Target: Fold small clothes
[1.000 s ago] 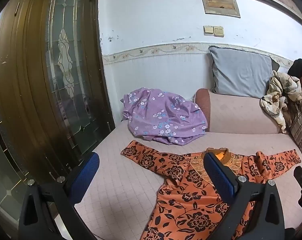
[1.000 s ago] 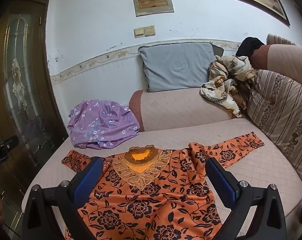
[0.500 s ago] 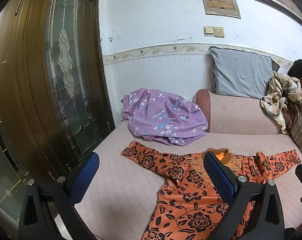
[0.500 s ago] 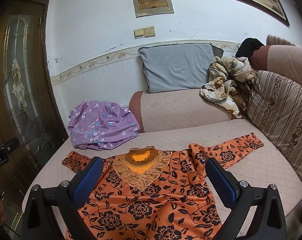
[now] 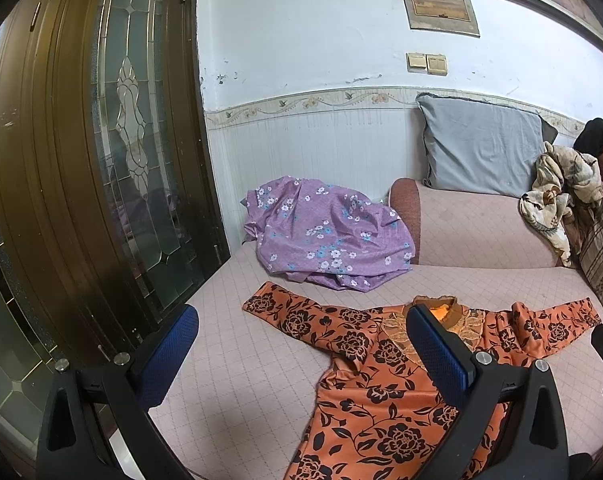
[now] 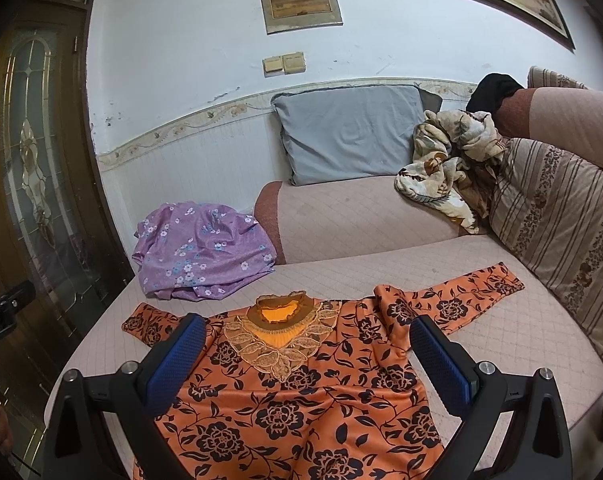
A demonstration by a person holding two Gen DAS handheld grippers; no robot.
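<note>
An orange top with black flowers [image 6: 301,392] lies face up on the pink quilted sofa seat [image 6: 521,332], both sleeves spread sideways and a lace collar [image 6: 279,344] in the middle. In the left wrist view the same orange top [image 5: 385,400] fills the lower right, its left sleeve [image 5: 285,308] reaching toward the door. My left gripper [image 5: 301,352] hovers open above the seat, left of the top. Over the top's chest my right gripper [image 6: 305,356] is held open. Neither holds anything.
A crumpled purple flowered cloth [image 6: 201,252] lies at the back left of the seat. A grey pillow [image 6: 349,132] and a beige patterned cloth [image 6: 445,168] rest on the sofa back, with a striped cushion [image 6: 561,216] at right. A wooden glass door [image 5: 81,160] stands at left.
Both views have drifted slightly back and up, so the orange top sits a little lower in frame. The clothes have not moved.
</note>
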